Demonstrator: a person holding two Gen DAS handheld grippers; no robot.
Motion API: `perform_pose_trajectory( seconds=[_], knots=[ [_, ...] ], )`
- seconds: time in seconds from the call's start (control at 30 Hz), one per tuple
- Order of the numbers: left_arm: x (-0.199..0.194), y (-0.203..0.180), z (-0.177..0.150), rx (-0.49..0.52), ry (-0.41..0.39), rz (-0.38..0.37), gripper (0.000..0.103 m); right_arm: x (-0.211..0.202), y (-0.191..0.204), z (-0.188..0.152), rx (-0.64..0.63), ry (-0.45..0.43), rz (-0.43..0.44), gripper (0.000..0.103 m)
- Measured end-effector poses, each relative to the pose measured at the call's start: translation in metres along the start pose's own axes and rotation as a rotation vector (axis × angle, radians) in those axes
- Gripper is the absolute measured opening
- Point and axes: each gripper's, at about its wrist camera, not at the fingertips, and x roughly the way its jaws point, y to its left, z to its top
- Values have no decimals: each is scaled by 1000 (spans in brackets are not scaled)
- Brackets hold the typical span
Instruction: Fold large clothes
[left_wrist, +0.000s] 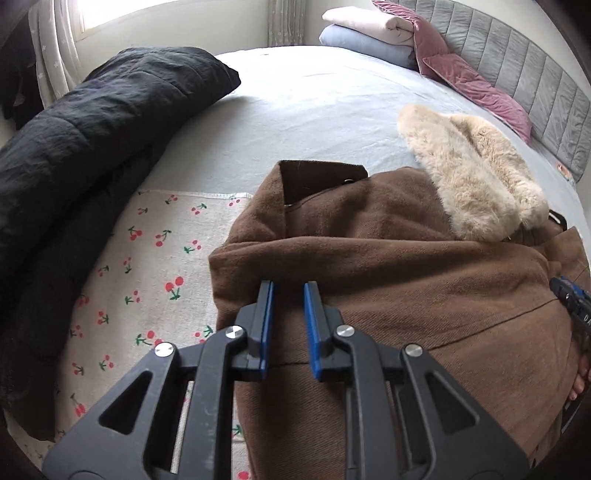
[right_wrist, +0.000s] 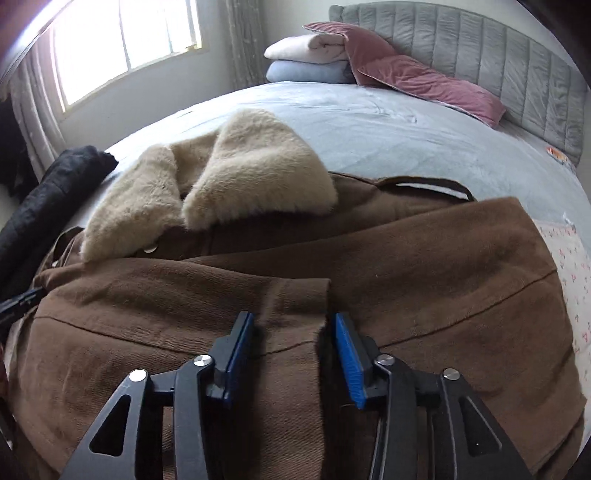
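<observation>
A brown coat (left_wrist: 388, 258) with a beige fur collar (left_wrist: 476, 177) lies partly folded on the bed. My left gripper (left_wrist: 289, 291) is open, its blue pads just above the coat's folded left edge, nothing between them. In the right wrist view the same coat (right_wrist: 424, 258) and fur collar (right_wrist: 236, 173) fill the frame. My right gripper (right_wrist: 293, 321) is open over a folded flap of brown cloth whose edge lies between the jaws. The right gripper's tip also shows at the right edge of the left wrist view (left_wrist: 570, 299).
A black padded garment (left_wrist: 85, 140) lies along the bed's left side. A cherry-print cloth (left_wrist: 147, 280) is under the coat. Folded blankets (left_wrist: 365, 29) and a pink quilt (left_wrist: 476, 81) sit by the grey headboard (left_wrist: 535, 74). A window (right_wrist: 125, 40) is at the left.
</observation>
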Motion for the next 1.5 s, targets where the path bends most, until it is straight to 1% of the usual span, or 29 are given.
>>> perform_pose_trajectory(
  seconds=[0.03, 0.07, 0.1, 0.17, 0.23, 0.3, 0.37, 0.43, 0.47, 0.5, 0.53, 0.6, 0.67, 0.77, 0.9, 1.03, 1.17, 1.27, 1.43, 1.5],
  knots=[
    [-7, -5, 0, 22, 1, 29, 24, -4, -4, 1, 27, 5, 18, 48],
    [-16, -9, -2, 42, -7, 45, 34, -10, -5, 2, 30, 7, 22, 49],
    [-28, -15, -6, 62, -27, 28, 46, -17, -4, 3, 16, 1, 22, 49],
    [-53, -26, -15, 91, -81, -35, 58, -36, 2, 1, -21, -32, 32, 49],
    [-69, -38, -24, 117, -108, -94, 60, -52, 11, -1, -57, -57, 62, 50],
    [-74, -48, -35, 131, -99, -137, 65, -61, 19, -7, -99, -53, 89, 51],
    [-68, -54, -47, 148, -69, -153, 69, -62, 25, -16, -136, -31, 104, 52],
    [-56, -53, -61, 150, -27, -139, 69, -56, 22, -28, -161, -2, 91, 52],
    [-50, -49, -66, 140, -17, -144, 70, -51, 17, -34, -166, 14, 75, 52],
    [-49, -44, -70, 122, -25, -163, 70, -45, 11, -39, -166, 38, 44, 53],
    [-50, -39, -71, 98, -28, -176, 70, -41, 3, -43, -152, 59, 43, 56],
    [-58, -35, -69, 66, -16, -168, 70, -49, -11, -46, -96, 62, 80, 57],
    [-69, -33, -71, 49, -3, -167, 71, -66, -18, -47, -50, 67, 96, 58],
    [-94, -29, -80, 21, 0, -181, 80, -96, -21, -51, -28, 67, 113, 59],
    [-130, -24, -98, -23, 35, -207, 82, -139, -23, -62, -37, 59, 114, 64],
    [-167, -22, -118, -38, 74, -203, 85, -177, -24, -77, -77, 58, 101, 70],
    [-202, -20, -141, -56, 112, -230, 88, -213, -30, -98, -85, 74, 108, 73],
    [-228, -23, -160, -57, 126, -259, 89, -239, -32, -115, -86, 73, 114, 75],
    [-261, -28, -191, -35, 129, -289, 90, -275, -39, -147, -88, 63, 129, 78],
    [-269, -30, -203, -27, 126, -285, 90, -285, -42, -160, -90, 62, 125, 78]
  ],
)
